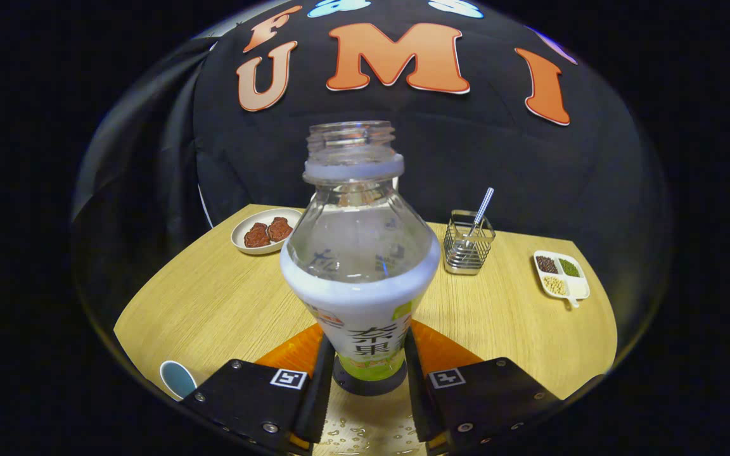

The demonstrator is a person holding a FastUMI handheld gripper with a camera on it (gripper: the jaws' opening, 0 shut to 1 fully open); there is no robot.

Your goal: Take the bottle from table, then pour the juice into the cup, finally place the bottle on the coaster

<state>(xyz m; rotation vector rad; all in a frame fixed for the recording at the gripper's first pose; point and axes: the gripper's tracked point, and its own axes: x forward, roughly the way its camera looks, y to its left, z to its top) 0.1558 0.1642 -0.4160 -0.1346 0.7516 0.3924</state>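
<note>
Clear plastic juice bottle (360,253), uncapped and upright, is clamped low on its label between your gripper (365,373) fingers, base over the orange coaster (441,351). Grip sits low, likely for stability. Wire utensil holder (468,244) stands beyond; open tabletop (213,297) lies leftward.

One bottle (361,266) stands upright on one coaster (368,384), between the two fingers (314,386) of the one gripper (365,392), which press its sides. On the table (213,304) are one plate (266,230) with two brown pieces near the far left edge, one wire holder (467,248) with one straw (483,209) at the far edge, one three-part dish (560,273) near the right edge, and one cup (177,379) at the near left edge.
</note>
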